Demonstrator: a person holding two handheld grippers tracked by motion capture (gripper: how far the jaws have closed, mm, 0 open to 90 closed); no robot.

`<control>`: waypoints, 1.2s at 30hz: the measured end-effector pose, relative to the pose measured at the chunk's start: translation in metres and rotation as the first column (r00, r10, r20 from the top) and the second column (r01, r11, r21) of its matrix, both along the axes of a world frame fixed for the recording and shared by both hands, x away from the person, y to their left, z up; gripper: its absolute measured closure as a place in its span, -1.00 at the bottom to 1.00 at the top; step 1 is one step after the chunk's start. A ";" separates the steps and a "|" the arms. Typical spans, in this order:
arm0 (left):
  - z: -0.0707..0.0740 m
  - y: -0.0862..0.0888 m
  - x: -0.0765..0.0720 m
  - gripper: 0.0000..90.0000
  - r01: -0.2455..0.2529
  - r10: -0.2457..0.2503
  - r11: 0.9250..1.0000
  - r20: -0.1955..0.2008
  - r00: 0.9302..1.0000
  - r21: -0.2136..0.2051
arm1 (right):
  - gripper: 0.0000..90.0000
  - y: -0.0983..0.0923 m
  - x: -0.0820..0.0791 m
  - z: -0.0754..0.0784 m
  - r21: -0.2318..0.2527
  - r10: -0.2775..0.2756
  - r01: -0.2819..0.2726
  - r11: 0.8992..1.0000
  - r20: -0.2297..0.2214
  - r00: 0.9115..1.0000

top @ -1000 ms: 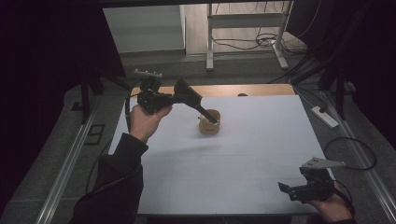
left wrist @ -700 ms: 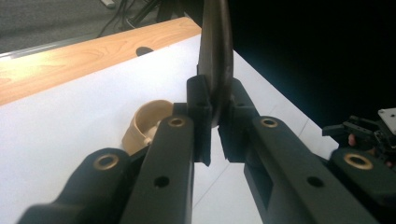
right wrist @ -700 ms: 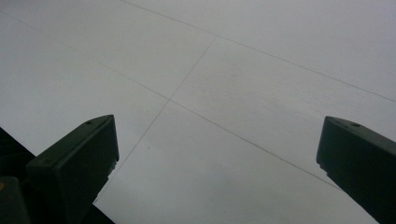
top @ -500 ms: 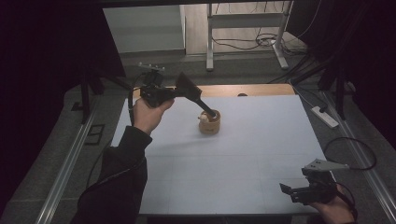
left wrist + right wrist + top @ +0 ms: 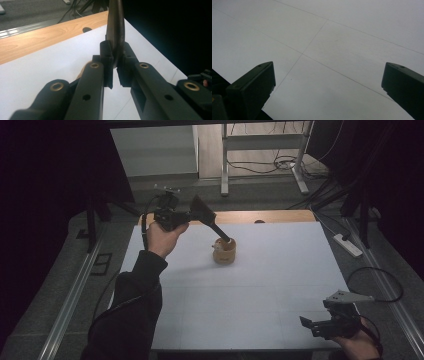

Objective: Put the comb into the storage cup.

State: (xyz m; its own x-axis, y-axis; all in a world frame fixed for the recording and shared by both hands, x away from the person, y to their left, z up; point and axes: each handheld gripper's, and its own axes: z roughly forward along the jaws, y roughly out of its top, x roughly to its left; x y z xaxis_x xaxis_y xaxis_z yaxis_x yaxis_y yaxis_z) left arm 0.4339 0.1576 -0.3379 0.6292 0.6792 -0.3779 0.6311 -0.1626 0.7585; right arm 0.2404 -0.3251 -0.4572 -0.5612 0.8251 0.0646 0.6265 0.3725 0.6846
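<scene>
My left gripper [image 5: 212,222] is held above the far left of the white table [image 5: 280,285], slanting down to the right. It is shut on a thin dark utensil [image 5: 223,235], whose lower end reaches into a small round wooden cup [image 5: 224,254]. In the left gripper view the jaws of my left gripper [image 5: 115,75] pinch the utensil's dark, edge-on blade [image 5: 115,35], and a bit of the tan cup [image 5: 82,71] shows behind them. My right gripper [image 5: 320,325] rests at the near right corner, open and holding nothing. In its own view my right gripper [image 5: 328,82] has bare table between its jaws.
A wooden strip [image 5: 280,216] runs along the table's far edge. A white power strip [image 5: 346,245] and cables lie on the floor to the right. A metal frame [image 5: 260,155] stands beyond the table. Dark curtains close in on both sides.
My left hand has drifted slightly right and toward the far edge with the utensil still gripped. The cup and my right gripper have stayed put.
</scene>
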 end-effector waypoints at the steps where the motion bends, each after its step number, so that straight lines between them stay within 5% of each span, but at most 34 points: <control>1: -0.001 0.000 0.001 0.84 -0.003 0.003 1.000 -0.001 1.000 0.000 | -1.00 0.000 0.000 0.000 0.001 0.000 0.000 1.000 0.000 1.000; 36: -0.034 -0.012 0.022 0.84 -0.027 0.028 0.999 -0.025 0.999 0.019 | -1.00 0.001 0.001 -0.001 -0.010 0.007 -0.007 1.000 -0.011 1.000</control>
